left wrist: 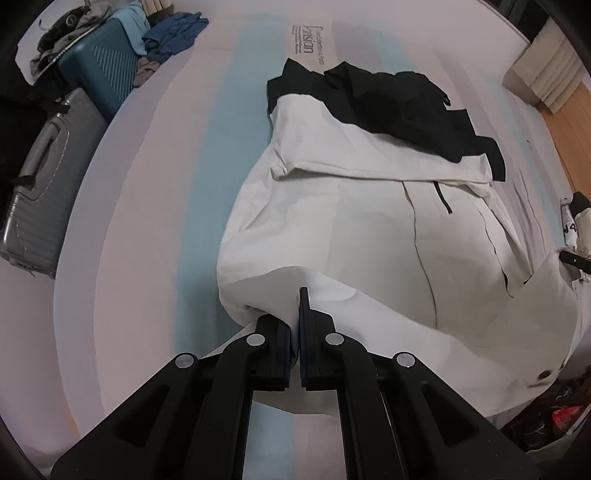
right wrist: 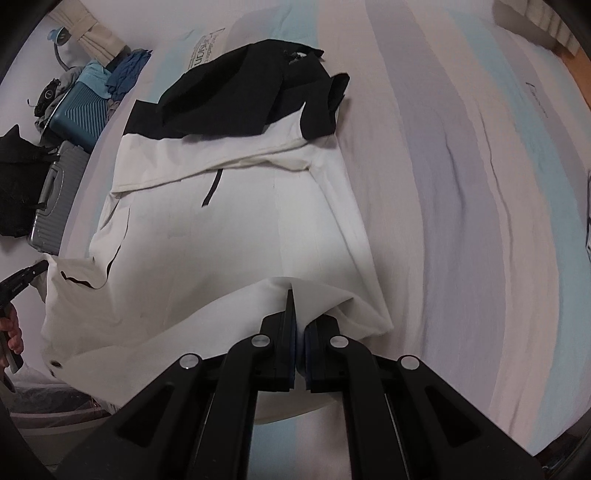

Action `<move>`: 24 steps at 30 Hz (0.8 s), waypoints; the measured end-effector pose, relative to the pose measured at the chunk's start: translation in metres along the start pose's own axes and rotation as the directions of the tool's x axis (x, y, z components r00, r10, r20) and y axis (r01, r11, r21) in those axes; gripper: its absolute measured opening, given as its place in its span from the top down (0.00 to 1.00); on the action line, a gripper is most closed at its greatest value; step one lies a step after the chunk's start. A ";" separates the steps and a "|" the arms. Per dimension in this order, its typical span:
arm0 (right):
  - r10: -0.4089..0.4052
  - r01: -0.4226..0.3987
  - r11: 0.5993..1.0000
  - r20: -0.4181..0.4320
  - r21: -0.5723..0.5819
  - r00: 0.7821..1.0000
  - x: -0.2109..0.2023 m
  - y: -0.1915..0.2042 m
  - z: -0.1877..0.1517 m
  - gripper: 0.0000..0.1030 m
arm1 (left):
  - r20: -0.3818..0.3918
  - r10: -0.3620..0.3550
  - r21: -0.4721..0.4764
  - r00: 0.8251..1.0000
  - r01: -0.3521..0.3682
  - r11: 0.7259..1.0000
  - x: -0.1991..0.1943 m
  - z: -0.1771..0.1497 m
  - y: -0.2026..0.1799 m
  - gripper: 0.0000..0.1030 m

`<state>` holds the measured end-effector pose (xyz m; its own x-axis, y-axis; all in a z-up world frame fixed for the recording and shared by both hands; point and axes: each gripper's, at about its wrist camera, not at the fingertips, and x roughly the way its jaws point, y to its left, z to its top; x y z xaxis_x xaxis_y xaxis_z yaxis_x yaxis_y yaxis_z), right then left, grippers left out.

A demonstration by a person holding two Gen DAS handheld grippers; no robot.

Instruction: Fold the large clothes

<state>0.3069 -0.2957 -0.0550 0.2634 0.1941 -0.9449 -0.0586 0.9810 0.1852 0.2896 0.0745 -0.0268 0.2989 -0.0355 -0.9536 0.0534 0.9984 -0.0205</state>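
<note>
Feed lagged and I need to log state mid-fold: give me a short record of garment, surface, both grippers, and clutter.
garment: white jacket with black top part, sleeves folded across chest, lying on bed
left gripper: fingers shut on jacket's near hem, left corner
right gripper: fingers shut on near hem, right corner
hem: lifted off bed at both corners
clutter: teal suitcase, grey suitcase, loose clothes beside bed

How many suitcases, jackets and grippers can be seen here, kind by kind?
Suitcases: 2, a teal suitcase and a grey suitcase.
Jackets: 1, the white and black jacket spread on the bed.
Grippers: 2, the left gripper and the right gripper, both clamped on the jacket's hem.
Total: 5.
</note>
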 end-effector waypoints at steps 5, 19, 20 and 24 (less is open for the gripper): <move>-0.012 0.012 1.000 0.015 -0.004 1.000 -0.005 0.000 0.016 0.98 | 0.004 0.001 -0.001 1.000 -0.001 1.000 0.004 0.015 0.004 0.99; -0.081 0.079 0.997 0.079 0.026 0.994 -0.017 0.002 0.063 0.98 | 0.018 -0.003 0.016 1.000 0.003 1.000 0.001 0.060 0.013 0.99; -0.087 0.085 0.996 0.084 0.028 0.993 -0.018 0.003 0.067 0.98 | 0.022 -0.004 0.024 1.000 0.003 1.000 0.001 0.065 0.014 0.99; -0.116 0.113 0.993 0.109 0.038 0.987 -0.020 0.004 0.086 0.98 | 0.028 -0.008 0.046 1.000 0.007 0.999 0.003 0.086 0.018 0.98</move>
<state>0.3847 -0.2952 -0.0122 0.3716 0.0782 -0.9251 0.0082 0.9961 0.0875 0.3729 0.0884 -0.0040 0.3253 -0.0447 -0.9446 0.0993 0.9950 -0.0129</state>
